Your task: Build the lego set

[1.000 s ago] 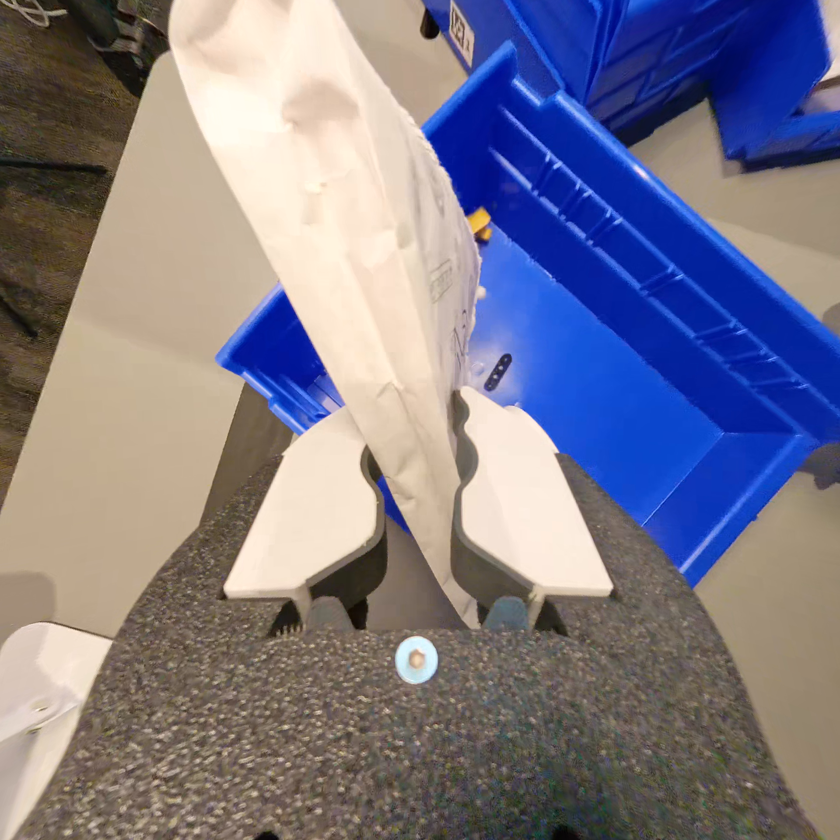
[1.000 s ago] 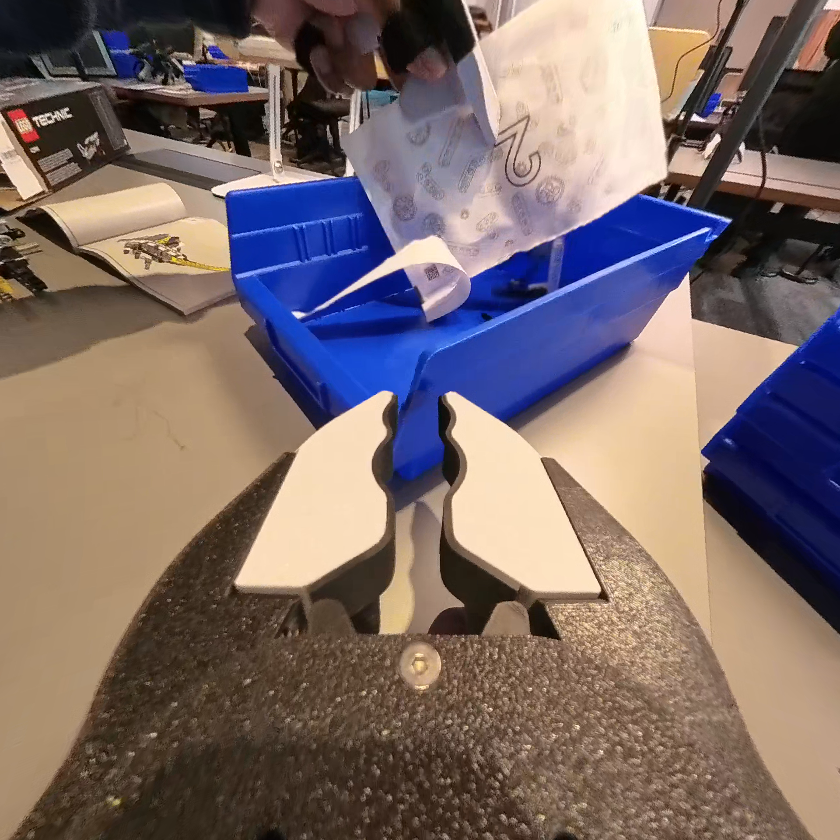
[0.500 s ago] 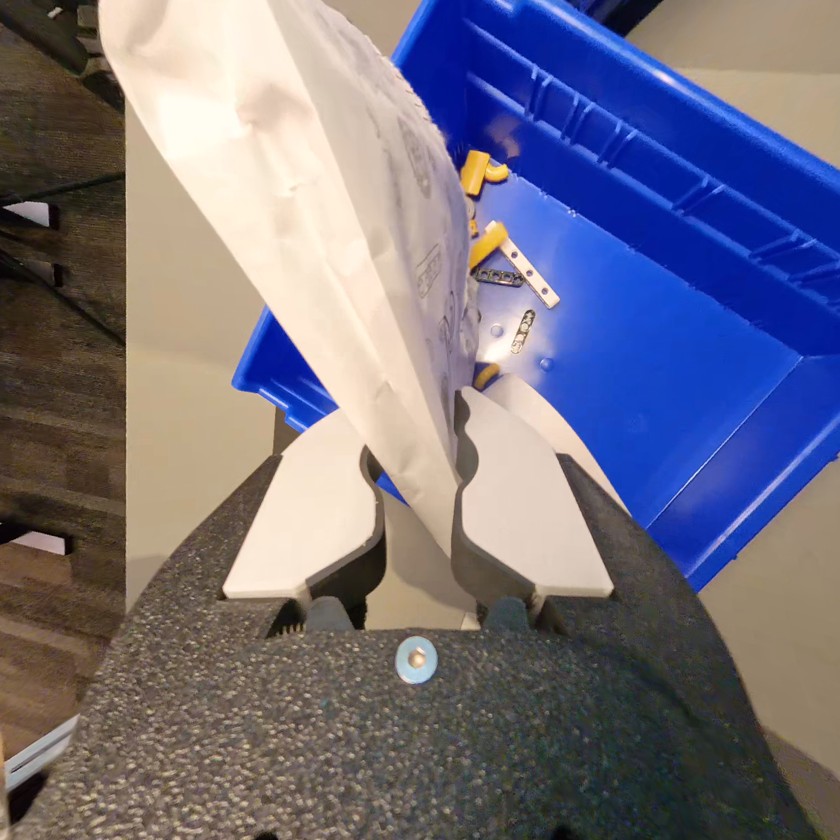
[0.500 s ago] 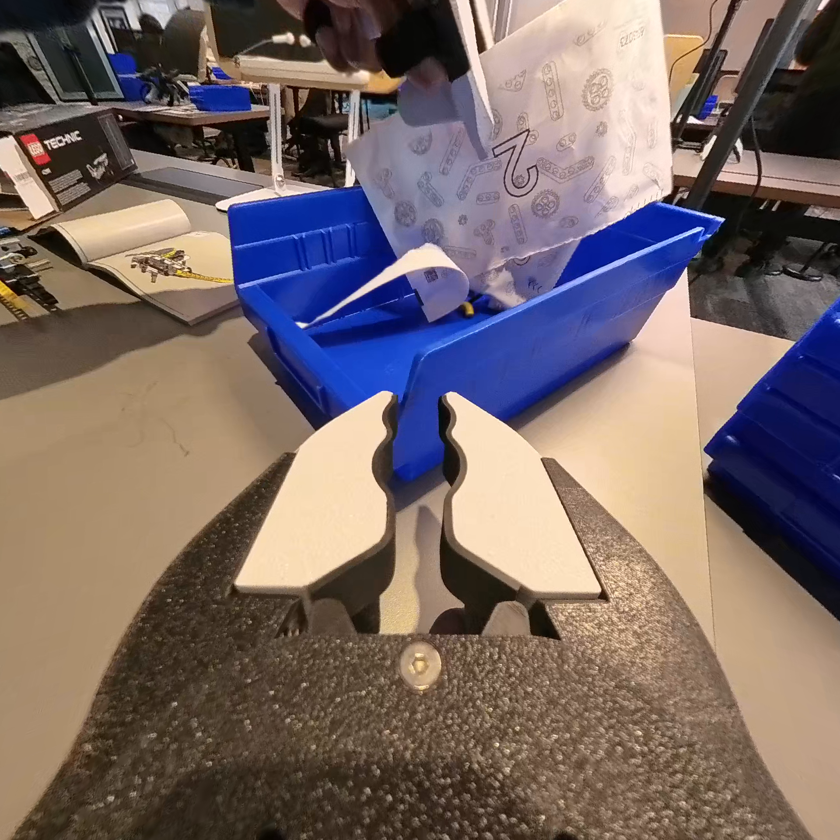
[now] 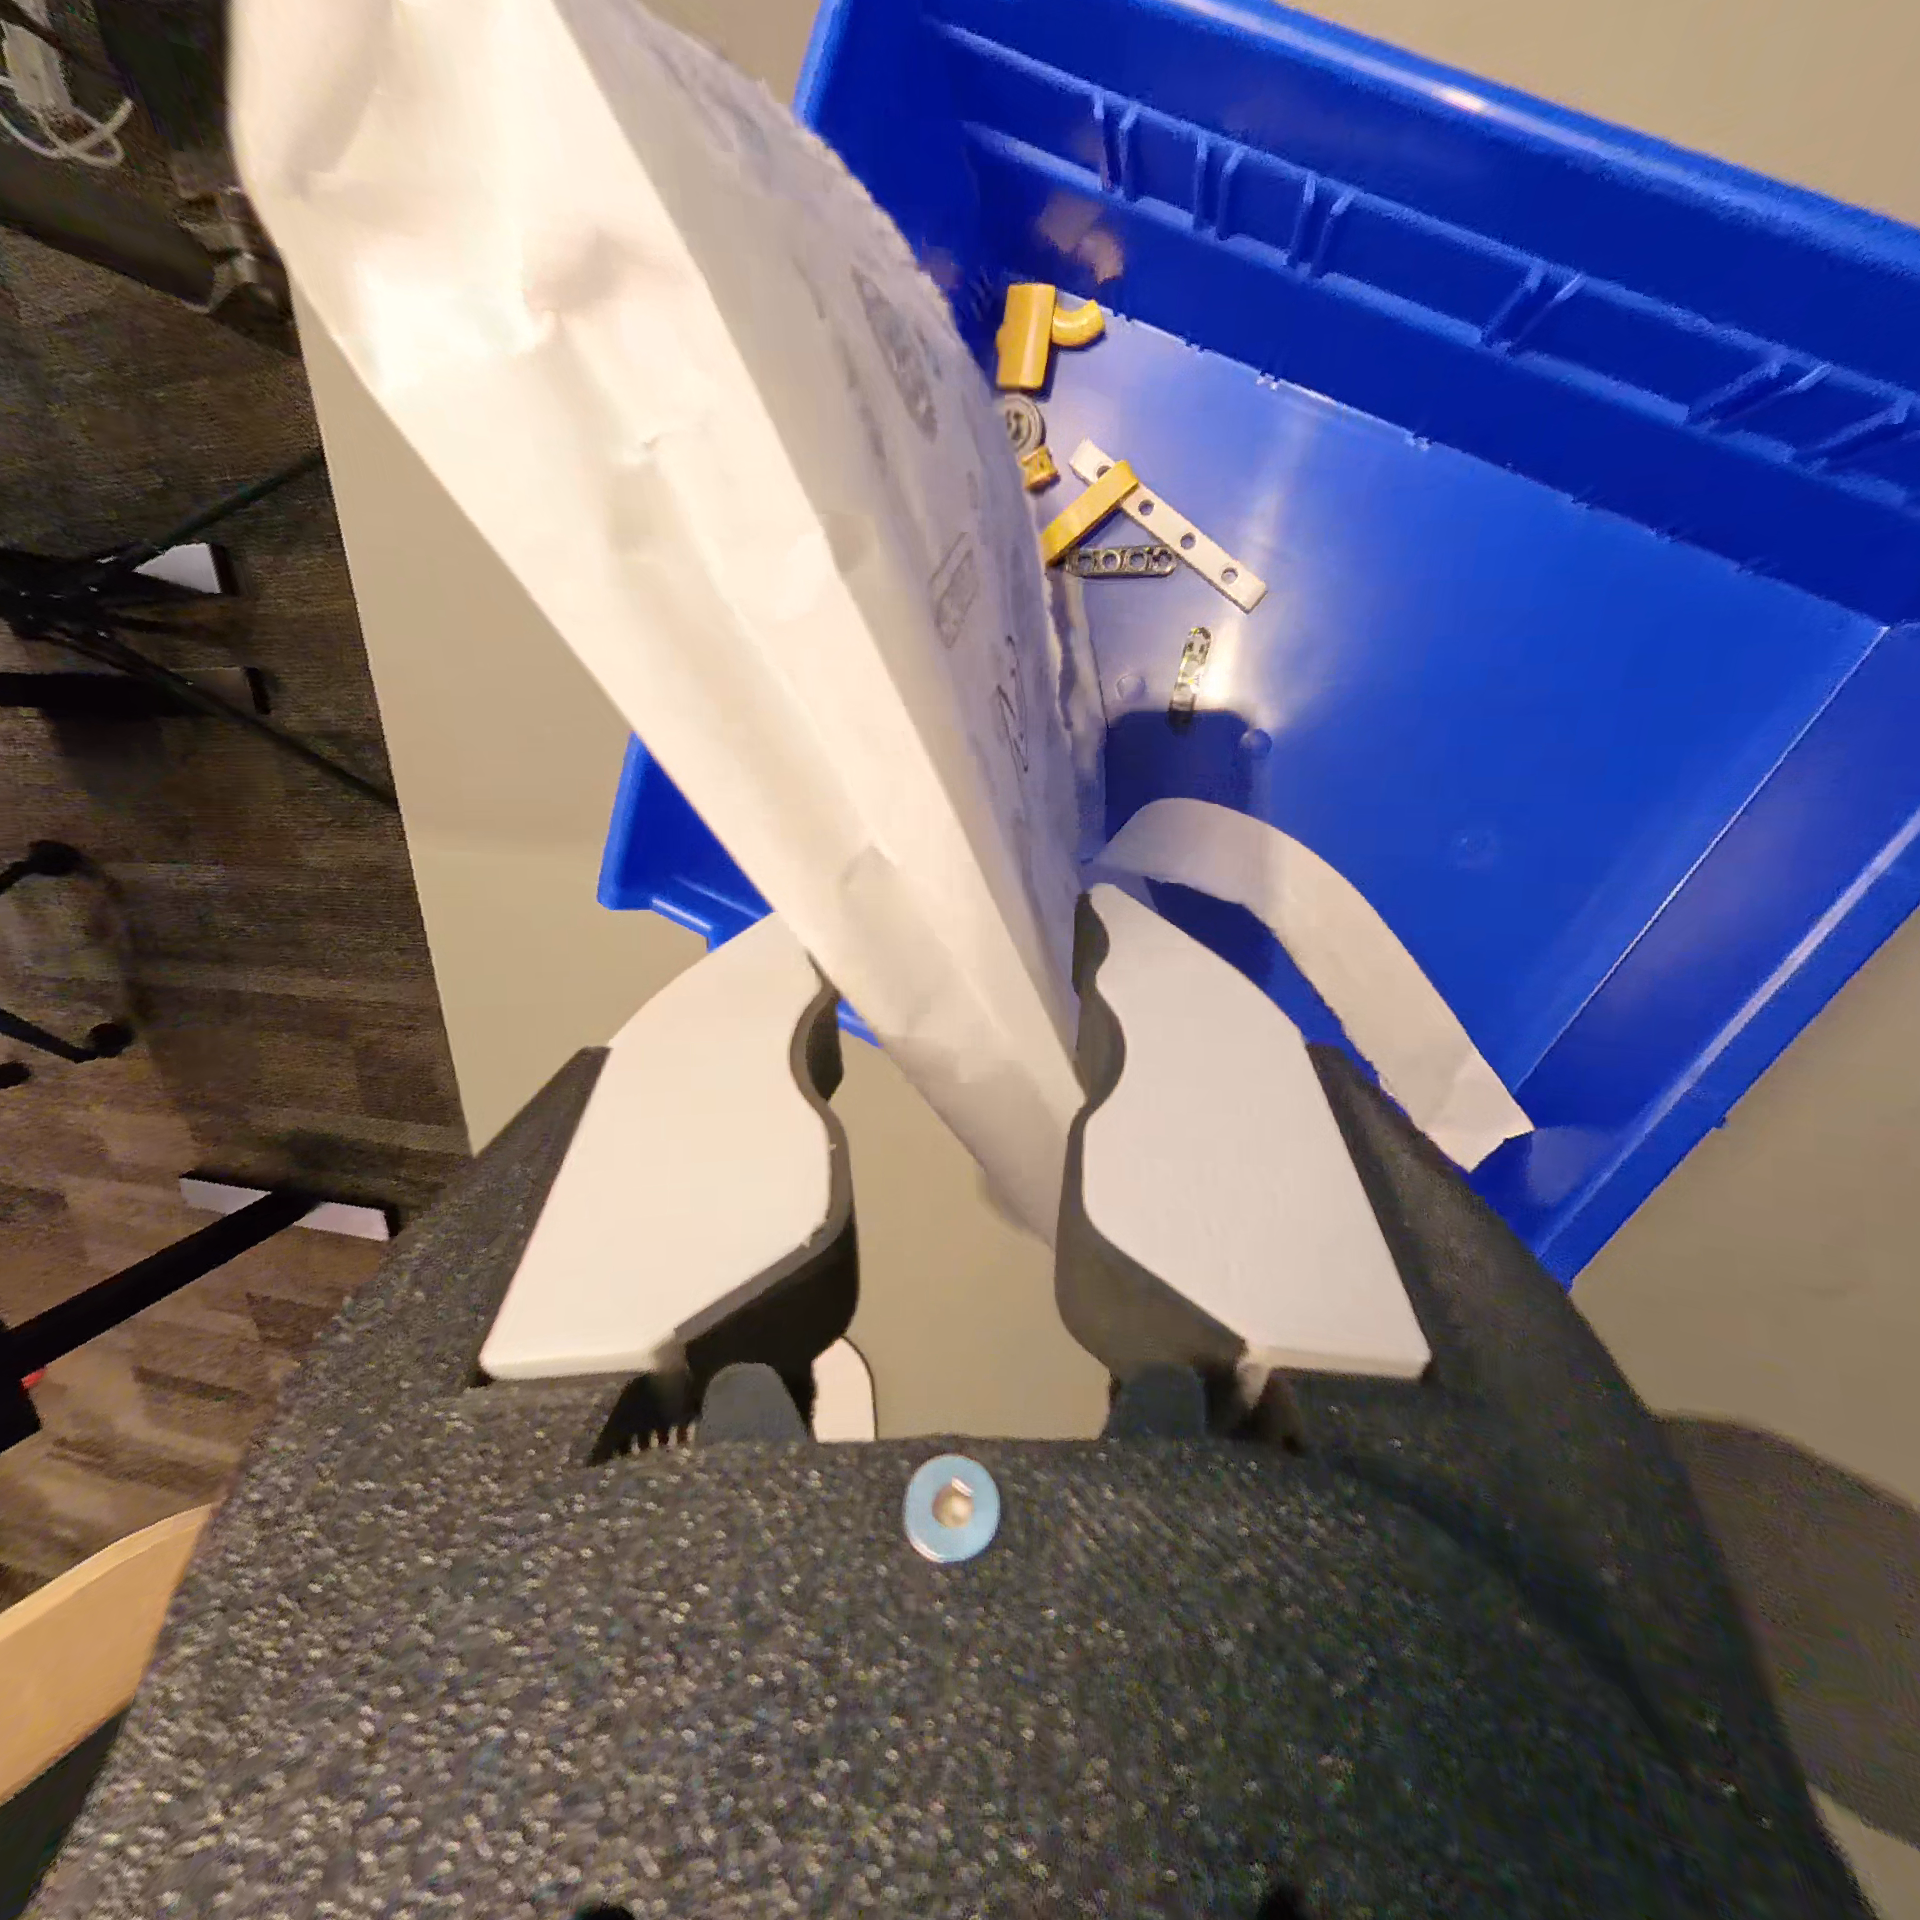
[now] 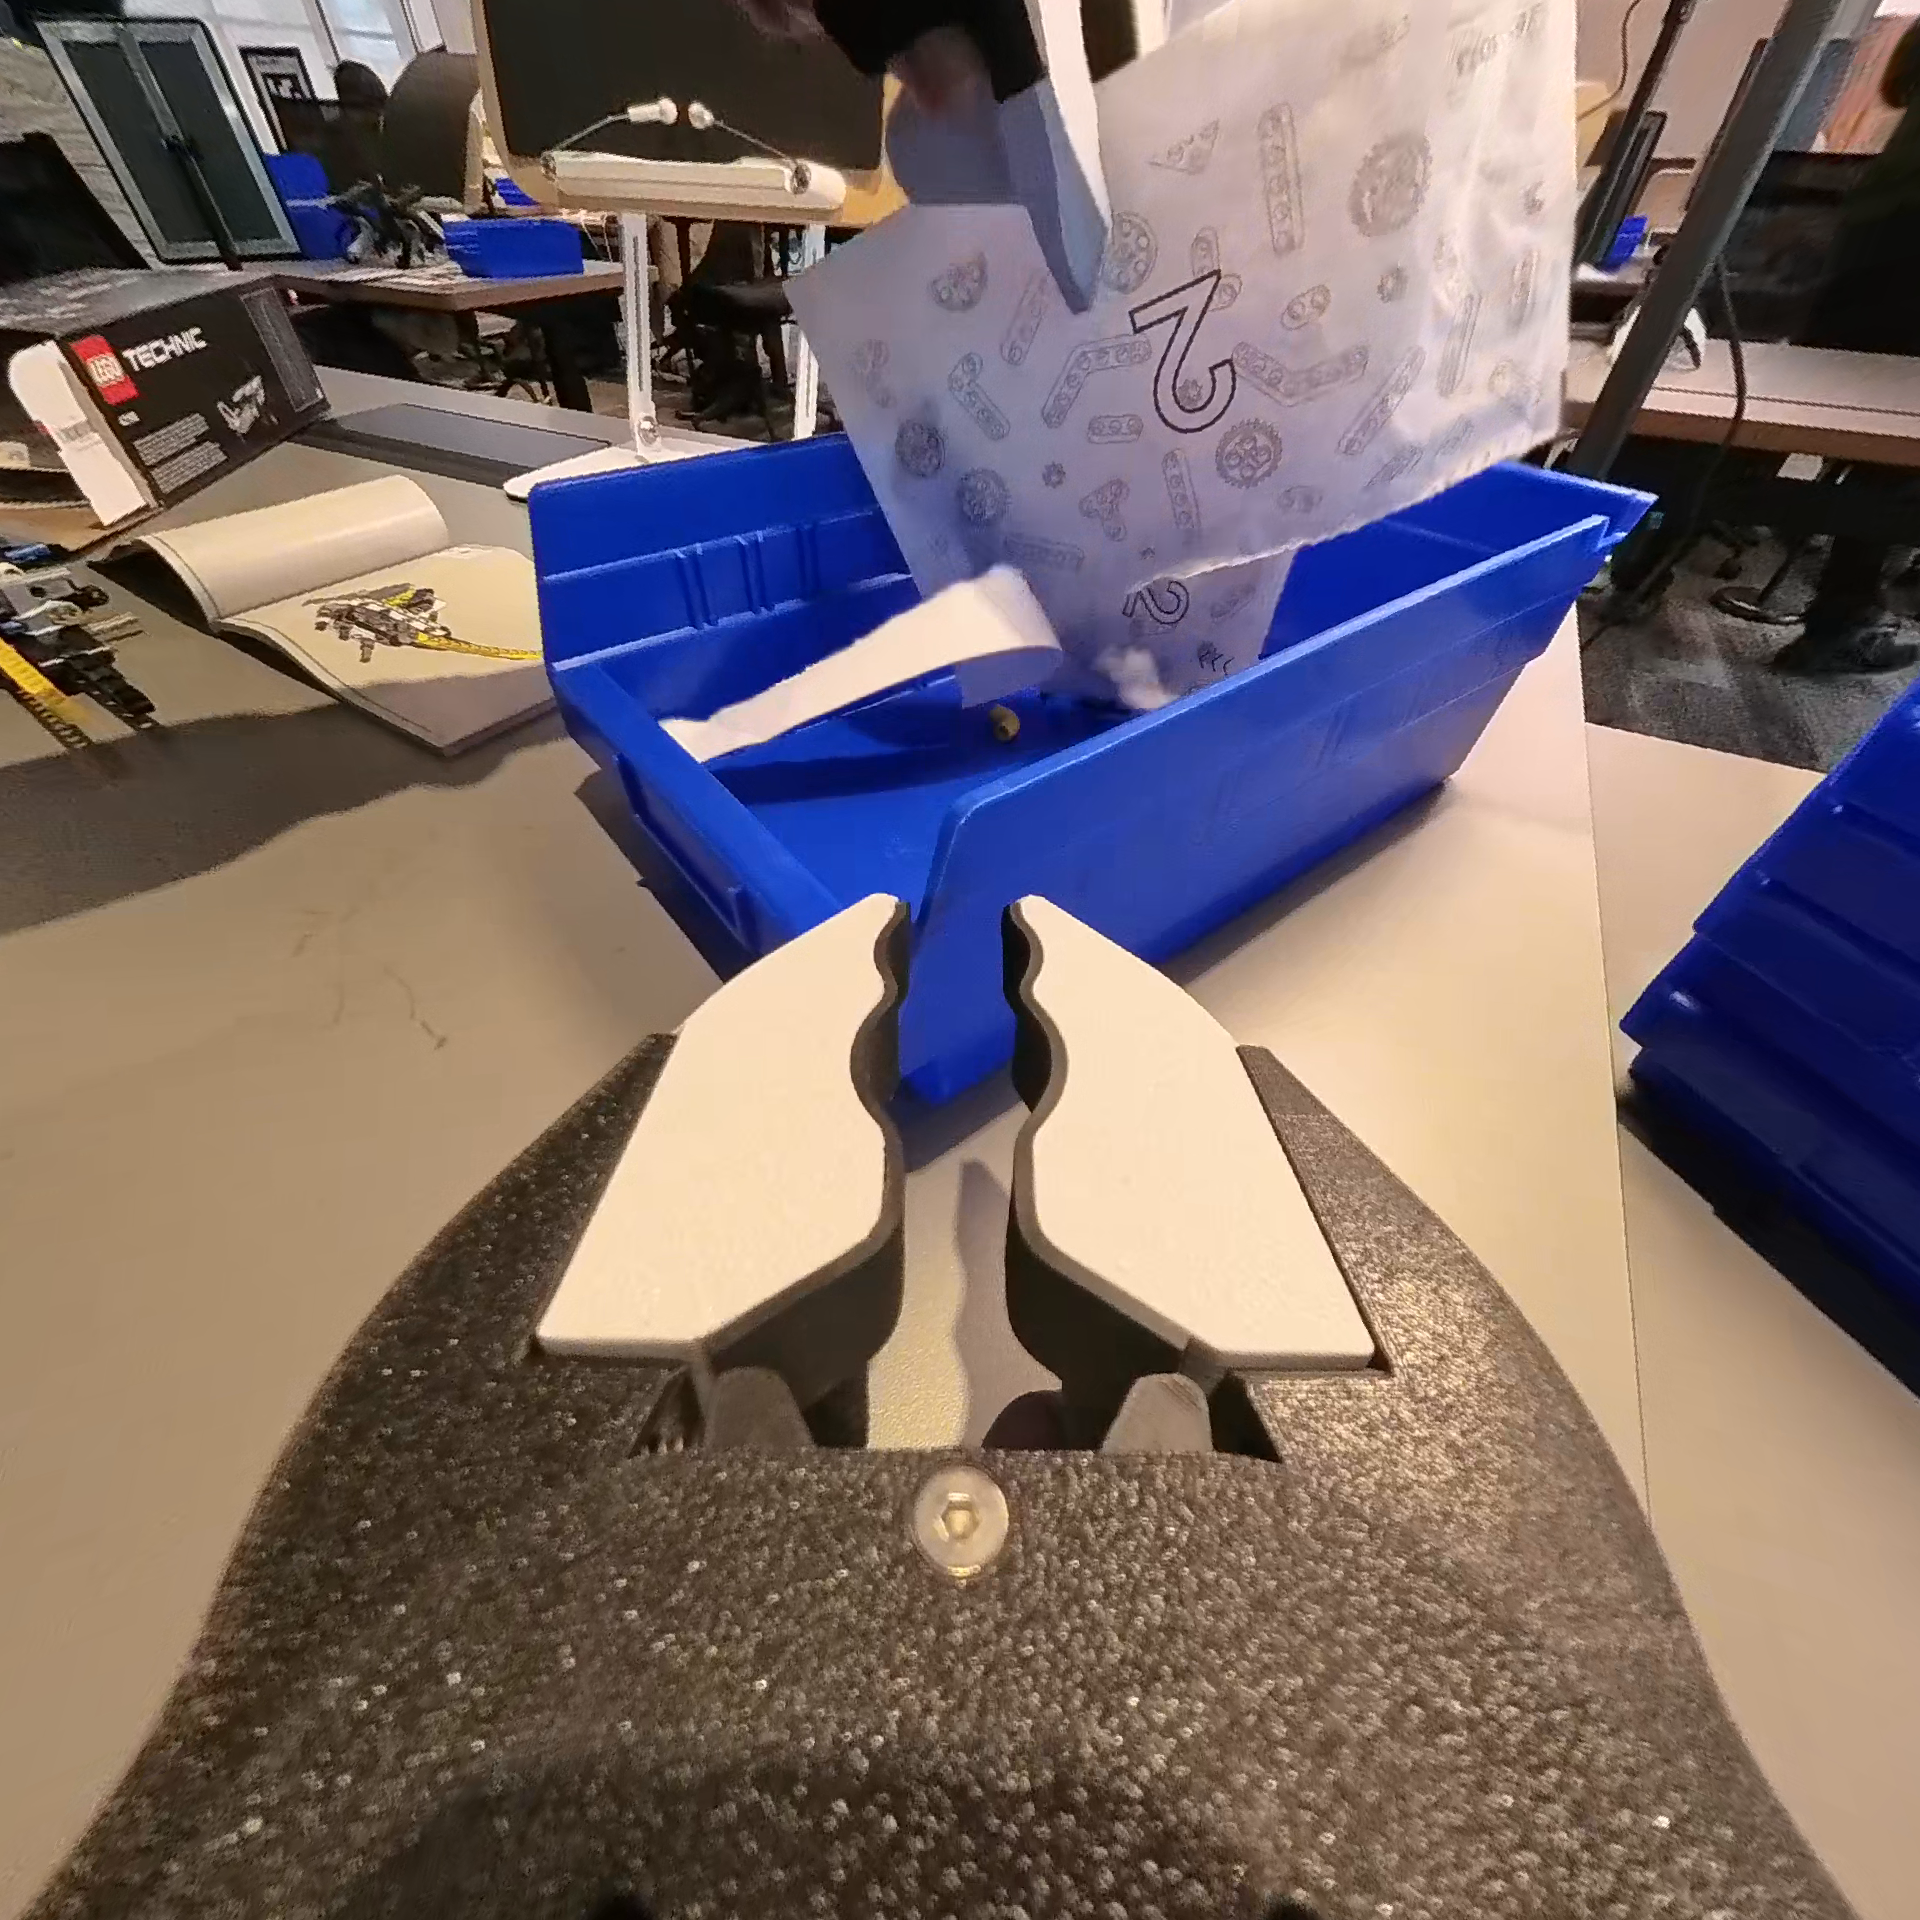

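Note:
My left gripper point(image 5: 951, 935) is shut on the lower end of a white printed paper bag point(image 5: 623, 468) and holds it tilted over a blue bin point(image 5: 1455, 312). Several yellow, grey and black Lego pieces point(image 5: 1122, 520) lie on the bin floor under the bag's torn mouth. A torn white paper strip point(image 5: 1330, 935) curls into the bin. In the right wrist view the bag point(image 6: 1247, 364) hangs over the bin point(image 6: 1247, 810) from a left finger point(image 6: 1060, 187). My right gripper point(image 6: 956, 914) is empty, low over the table at the bin's near corner, its jaws a narrow gap apart.
An open instruction booklet point(image 6: 343, 592) and a black Lego box point(image 6: 156, 384) lie at the far left of the table, with a partly built model point(image 6: 62, 644) at the edge. A stack of blue bins point(image 6: 1818, 1039) stands on the right. The table's edge runs just beyond the bin point(image 5: 395, 831). My hands' fingertips stand some 25 cm from each other.
The bag has tipped further over the bin and more pieces now lie on the bin floor. The left fingers stand slightly wider around the bag. The right gripper has barely moved.

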`<state>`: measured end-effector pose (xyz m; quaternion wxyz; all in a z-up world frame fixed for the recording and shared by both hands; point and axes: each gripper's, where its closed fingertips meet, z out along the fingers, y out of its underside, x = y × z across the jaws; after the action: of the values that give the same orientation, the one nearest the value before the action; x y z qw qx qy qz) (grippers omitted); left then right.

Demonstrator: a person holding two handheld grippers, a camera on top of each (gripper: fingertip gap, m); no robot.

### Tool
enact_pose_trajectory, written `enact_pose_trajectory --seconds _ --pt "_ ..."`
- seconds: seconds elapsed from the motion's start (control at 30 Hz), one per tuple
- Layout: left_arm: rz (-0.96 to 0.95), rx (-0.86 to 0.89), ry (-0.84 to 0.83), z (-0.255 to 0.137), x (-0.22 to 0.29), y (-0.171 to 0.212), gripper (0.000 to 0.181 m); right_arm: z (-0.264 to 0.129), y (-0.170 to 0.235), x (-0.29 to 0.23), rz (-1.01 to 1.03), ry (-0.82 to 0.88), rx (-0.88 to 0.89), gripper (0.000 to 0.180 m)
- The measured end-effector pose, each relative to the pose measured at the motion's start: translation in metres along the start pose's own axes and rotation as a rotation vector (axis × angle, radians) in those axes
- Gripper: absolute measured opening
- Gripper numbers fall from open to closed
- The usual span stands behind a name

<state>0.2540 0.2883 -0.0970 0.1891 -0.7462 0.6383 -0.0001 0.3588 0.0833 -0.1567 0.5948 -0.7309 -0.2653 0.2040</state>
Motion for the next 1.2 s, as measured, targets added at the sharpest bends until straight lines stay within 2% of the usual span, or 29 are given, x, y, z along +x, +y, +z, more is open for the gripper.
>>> enact_pose_trajectory --seconds 0.3,0.43,0.87,0.93,1.0,1.2 --pt "0.038 -0.062 -0.055 -0.007 -0.004 -0.002 0.033 0.000 0.000 -0.001 -0.001 -0.002 0.000 0.016" --pt "0.038 -0.057 -0.087 -0.010 -0.007 -0.004 0.019 0.000 0.000 -0.001 -0.002 -0.003 0.002 0.017" --pt "0.080 -0.073 -0.074 -0.040 0.004 -0.016 0.022 0.000 0.000 -0.001 0.002 -0.003 0.005 0.016" --pt "0.072 -0.076 -0.033 -0.040 0.012 -0.016 0.024 0.000 0.000 -0.001 0.004 -0.004 0.006 0.017" --pt "0.100 -0.097 -0.082 -0.042 0.007 -0.015 0.026 0.000 0.000 -0.001 0.003 -0.004 0.006 0.017" --pt "0.087 -0.129 -0.050 -0.032 0.015 -0.009 0.027 -0.001 -0.001 -0.002 0.007 -0.007 0.010 0.017"
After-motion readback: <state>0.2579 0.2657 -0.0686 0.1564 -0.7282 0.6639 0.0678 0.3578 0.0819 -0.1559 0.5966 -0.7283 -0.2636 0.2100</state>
